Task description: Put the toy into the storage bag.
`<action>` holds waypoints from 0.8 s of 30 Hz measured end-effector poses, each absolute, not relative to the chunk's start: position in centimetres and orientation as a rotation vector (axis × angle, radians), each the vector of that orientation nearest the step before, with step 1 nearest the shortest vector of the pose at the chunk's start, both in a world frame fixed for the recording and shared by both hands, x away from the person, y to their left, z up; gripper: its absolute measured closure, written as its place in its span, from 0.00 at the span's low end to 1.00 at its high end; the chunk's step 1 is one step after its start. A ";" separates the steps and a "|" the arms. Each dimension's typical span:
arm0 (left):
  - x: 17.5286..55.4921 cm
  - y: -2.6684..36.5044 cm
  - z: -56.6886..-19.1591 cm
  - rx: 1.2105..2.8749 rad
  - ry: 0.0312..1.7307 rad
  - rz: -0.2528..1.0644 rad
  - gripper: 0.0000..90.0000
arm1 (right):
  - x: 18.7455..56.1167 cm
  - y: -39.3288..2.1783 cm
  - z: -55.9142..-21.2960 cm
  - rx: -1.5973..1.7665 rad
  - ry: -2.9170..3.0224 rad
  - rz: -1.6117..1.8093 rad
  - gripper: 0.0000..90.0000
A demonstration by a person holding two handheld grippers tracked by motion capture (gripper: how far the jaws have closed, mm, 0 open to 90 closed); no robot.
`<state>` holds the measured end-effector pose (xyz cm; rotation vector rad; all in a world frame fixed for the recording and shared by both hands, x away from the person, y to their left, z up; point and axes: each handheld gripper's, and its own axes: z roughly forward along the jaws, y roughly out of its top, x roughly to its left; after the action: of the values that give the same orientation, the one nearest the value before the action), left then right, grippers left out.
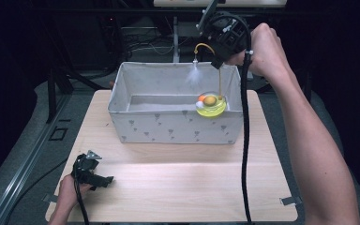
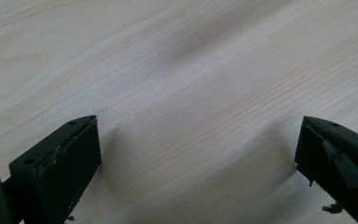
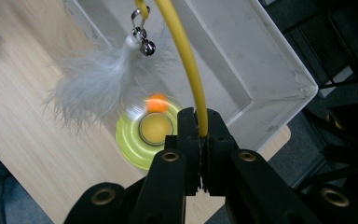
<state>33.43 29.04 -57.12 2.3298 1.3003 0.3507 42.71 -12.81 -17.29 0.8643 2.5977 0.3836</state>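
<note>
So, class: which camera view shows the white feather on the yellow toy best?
The right gripper view: the feather hangs close and large from its clip beside the yellow wand. In the high view it is a small pale wisp over the fabric box.

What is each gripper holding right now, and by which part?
The right gripper is shut on the cat toy's yellow wand, gripping its stem above the round base. The left gripper is open and holds nothing.

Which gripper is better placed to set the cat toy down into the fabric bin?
Right. The right gripper is shut on the yellow wand, holding the toy over the bin. The left gripper rests open on the table, far from it.
</note>
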 end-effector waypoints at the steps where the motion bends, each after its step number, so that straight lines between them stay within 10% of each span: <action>1: 33.4 29.0 -57.1 2.328 1.302 0.350 0.00 | 42.9 -12.9 -17.2 0.871 2.598 0.381 0.98; 24: 33.4 29.1 -57.1 2.327 1.302 0.355 0.00 | 47.6 -15.6 -17.7 1.053 2.489 0.399 0.98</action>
<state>33.40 29.06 -57.10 2.3274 1.3020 0.3549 47.63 -15.60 -17.70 1.0528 2.4887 0.3990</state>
